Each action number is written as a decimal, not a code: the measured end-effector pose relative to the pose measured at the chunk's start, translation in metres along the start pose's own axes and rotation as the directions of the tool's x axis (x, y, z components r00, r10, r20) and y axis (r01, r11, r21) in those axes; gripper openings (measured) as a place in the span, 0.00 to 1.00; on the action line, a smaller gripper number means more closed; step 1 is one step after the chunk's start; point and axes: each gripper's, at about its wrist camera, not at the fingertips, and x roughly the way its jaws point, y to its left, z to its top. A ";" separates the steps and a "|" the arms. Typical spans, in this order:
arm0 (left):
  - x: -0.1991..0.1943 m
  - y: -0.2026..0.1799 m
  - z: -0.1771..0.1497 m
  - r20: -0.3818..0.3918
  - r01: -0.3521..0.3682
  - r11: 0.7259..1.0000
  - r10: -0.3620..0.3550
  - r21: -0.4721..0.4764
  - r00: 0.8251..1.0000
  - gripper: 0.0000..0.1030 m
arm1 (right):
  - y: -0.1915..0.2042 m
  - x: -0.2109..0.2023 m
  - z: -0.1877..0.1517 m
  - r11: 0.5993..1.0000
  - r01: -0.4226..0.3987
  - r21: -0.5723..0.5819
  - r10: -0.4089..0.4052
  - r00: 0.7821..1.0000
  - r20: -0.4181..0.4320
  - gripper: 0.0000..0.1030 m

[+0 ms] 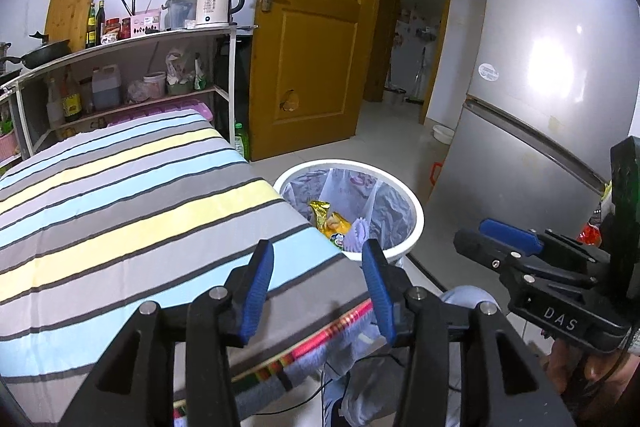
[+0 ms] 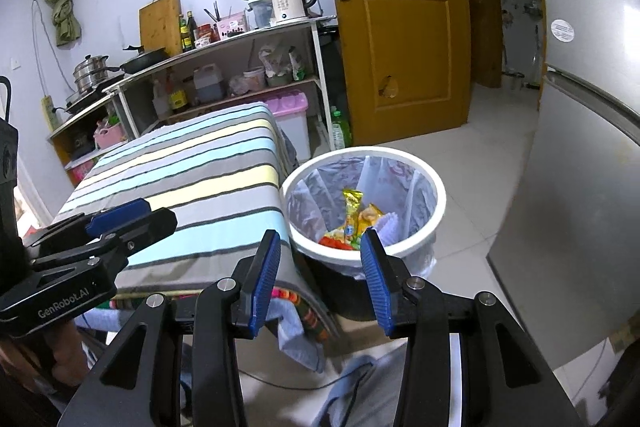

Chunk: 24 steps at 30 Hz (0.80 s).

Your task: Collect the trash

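A white trash bin point(image 1: 414, 223) with a clear liner stands on the floor beside the striped table point(image 1: 120, 211). Inside it lie yellow snack wrappers point(image 1: 326, 219) and a pale paper cup liner point(image 1: 354, 233). The bin point(image 2: 436, 203) and its wrappers point(image 2: 354, 211) also show in the right wrist view. My left gripper point(image 1: 318, 259) is open and empty above the table's near corner. My right gripper point(image 2: 320, 259) is open and empty, just short of the bin's near rim. Each gripper shows side-on in the other's view.
A shelf unit point(image 1: 132, 67) with bottles, a pan and a kettle point(image 1: 216, 1) stands behind the table. A wooden door point(image 1: 316, 27) is beyond the bin. A grey fridge point(image 1: 540, 107) stands at the right. Tiled floor point(image 2: 472, 131) leads to a hallway.
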 end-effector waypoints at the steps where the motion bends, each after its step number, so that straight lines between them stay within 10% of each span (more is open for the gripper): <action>1: -0.001 -0.001 -0.002 0.001 -0.002 1.000 0.002 0.002 1.000 0.47 | 0.000 -0.001 -0.001 1.000 0.004 -0.002 -0.004 1.000 0.001 0.42; 24: -0.006 0.003 -0.012 -0.004 0.006 1.000 -0.006 -0.015 1.000 0.54 | 0.005 -0.005 -0.007 0.999 0.018 -0.027 -0.018 1.000 -0.003 0.42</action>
